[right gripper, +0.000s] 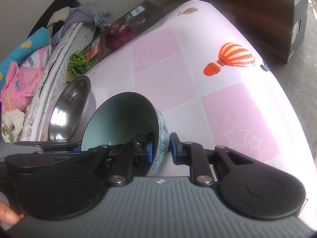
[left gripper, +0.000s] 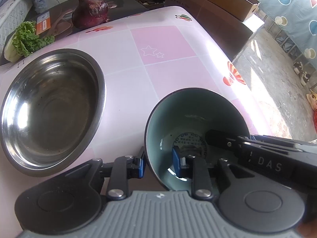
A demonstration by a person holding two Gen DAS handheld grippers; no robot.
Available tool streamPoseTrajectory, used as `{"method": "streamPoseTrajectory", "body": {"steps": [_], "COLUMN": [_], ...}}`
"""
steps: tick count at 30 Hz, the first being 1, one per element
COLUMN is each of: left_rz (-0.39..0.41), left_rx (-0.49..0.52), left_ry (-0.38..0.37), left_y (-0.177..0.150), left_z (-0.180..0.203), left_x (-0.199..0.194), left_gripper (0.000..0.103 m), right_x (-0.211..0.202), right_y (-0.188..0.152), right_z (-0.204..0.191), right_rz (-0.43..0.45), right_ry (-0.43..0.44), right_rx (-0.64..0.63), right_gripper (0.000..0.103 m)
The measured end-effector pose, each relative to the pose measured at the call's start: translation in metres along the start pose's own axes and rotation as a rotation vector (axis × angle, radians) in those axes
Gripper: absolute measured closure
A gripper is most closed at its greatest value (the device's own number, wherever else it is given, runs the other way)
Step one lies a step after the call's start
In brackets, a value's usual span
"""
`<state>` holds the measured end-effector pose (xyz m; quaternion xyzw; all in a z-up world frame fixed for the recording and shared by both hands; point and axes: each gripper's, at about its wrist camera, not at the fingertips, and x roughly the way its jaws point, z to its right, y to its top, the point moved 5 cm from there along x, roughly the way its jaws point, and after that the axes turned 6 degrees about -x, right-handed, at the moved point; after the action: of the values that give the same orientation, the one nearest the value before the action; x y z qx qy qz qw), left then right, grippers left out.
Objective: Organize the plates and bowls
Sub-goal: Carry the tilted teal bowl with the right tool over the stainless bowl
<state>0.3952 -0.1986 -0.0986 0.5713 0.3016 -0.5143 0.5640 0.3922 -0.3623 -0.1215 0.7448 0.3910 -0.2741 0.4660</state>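
A ceramic bowl [left gripper: 198, 115] with a teal inside and a blue-patterned outside [right gripper: 118, 115] sits tilted over the pink checked tablecloth [left gripper: 162, 45]. My right gripper [right gripper: 161, 148] is shut on its right wall, one pad inside and one outside. One of its fingers [left gripper: 218, 136] shows inside the bowl in the left wrist view. My left gripper [left gripper: 158, 163] straddles the opposite wall. Its inner pad stands clear of the wall, so it is open. A wide steel bowl [left gripper: 51, 109] rests empty just left of the ceramic one [right gripper: 69, 107].
A purple onion [left gripper: 90, 11] and a leafy green [left gripper: 27, 37] lie on a dark printed box [left gripper: 111, 2] at the table's far left. Cardboard boxes [right gripper: 267, 19] stand beyond the far corner. Bedding [right gripper: 19, 69] lies left; the table edge [right gripper: 287, 99] drops off at right.
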Motion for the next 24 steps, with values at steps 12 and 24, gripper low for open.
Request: {"method": "streamPoseTrajectory", "body": {"steps": [12, 24], "left_rz": [0.003, 0.016], "left_rx": [0.006, 0.022], "left_ry": [0.004, 0.001], "left_y": [-0.0011, -0.0039], "left_z": [0.0024, 0.0037], "left_x": [-0.0006, -0.004], "left_gripper": [0.074, 0.074], "right_x": [0.0, 0.0002], "right_y": [0.0035, 0.0039], "right_z": [-0.003, -0.0044], "right_rz": [0.006, 0.011], "right_ry": [-0.014, -0.02], "right_rx": [-0.024, -0.034], "right_gripper": [0.085, 0.085]}}
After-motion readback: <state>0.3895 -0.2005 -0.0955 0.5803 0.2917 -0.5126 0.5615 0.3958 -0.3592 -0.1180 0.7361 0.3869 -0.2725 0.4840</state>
